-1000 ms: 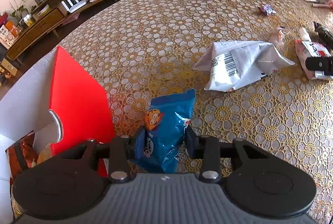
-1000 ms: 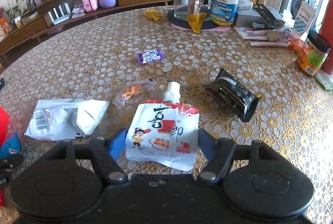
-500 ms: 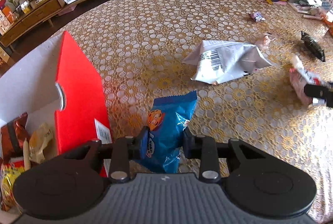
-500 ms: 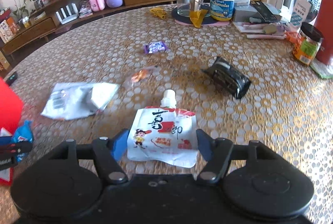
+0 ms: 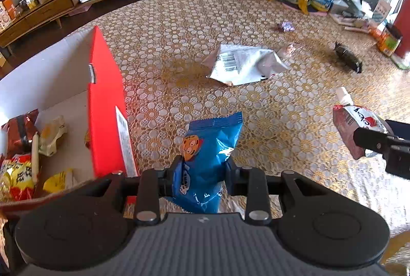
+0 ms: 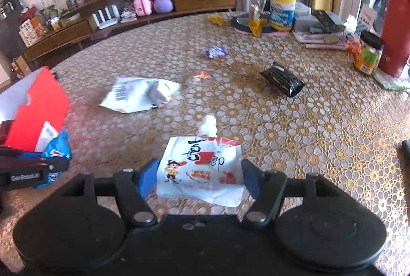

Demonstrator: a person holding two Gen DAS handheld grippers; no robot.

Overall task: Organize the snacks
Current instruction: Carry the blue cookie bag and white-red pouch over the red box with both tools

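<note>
My left gripper (image 5: 202, 173) is shut on a blue snack packet (image 5: 208, 147) and holds it above the table, just right of the red box (image 5: 105, 106). The box holds several snacks (image 5: 23, 147). My right gripper (image 6: 200, 178) is shut on a white and red spouted pouch (image 6: 202, 165), lifted off the table. The pouch also shows in the left wrist view (image 5: 358, 127). The blue packet shows in the right wrist view (image 6: 57, 150) next to the red box (image 6: 38, 106).
On the gold lace tablecloth lie a silver bag (image 5: 243, 63), a black packet (image 5: 348, 59), a purple candy (image 5: 285, 26) and a small clear wrapper (image 5: 288, 49). Bottles, a jar (image 6: 367, 53) and a red flask (image 6: 396, 27) stand at the far right.
Both grippers have risen and drawn back with their packets. The left one has moved closer to the red box, whose inside now shows. The right one has moved left towards the box.
</note>
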